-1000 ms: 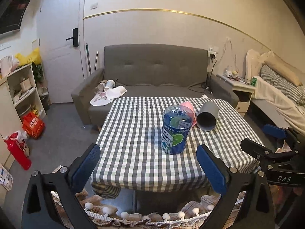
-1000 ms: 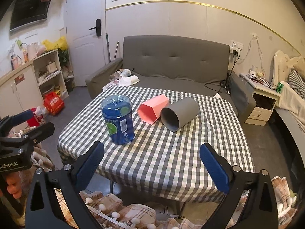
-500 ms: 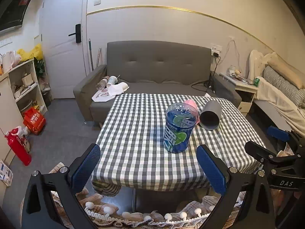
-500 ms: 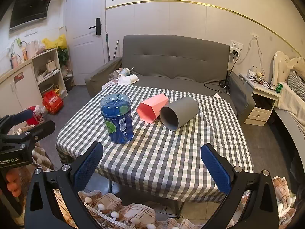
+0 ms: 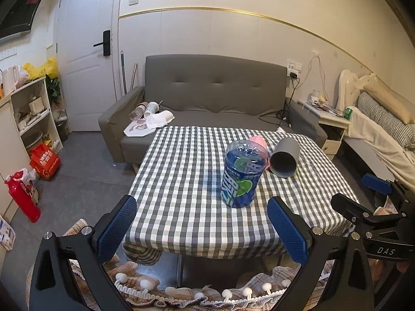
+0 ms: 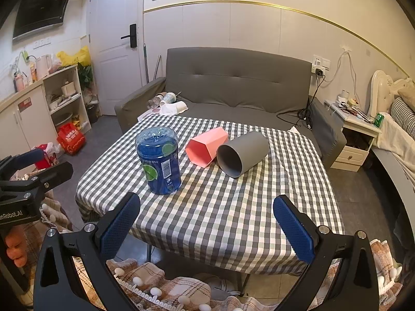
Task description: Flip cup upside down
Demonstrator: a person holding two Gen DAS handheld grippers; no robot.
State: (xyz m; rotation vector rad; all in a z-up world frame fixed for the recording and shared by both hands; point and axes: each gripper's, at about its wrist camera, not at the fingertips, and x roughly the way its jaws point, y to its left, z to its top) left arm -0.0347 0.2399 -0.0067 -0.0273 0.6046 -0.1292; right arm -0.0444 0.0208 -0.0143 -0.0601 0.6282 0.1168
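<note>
Grey cup (image 6: 242,154): lying on its side on checked table (image 6: 233,207), mouth toward camera, touching pink cup (image 6: 206,146), also toppled. Blue bottle (image 6: 158,160): upright, left of both. Left gripper (image 5: 202,224) and right gripper (image 6: 207,223): level, held off the table's near edge, jaws wide apart, holding nothing.
</note>
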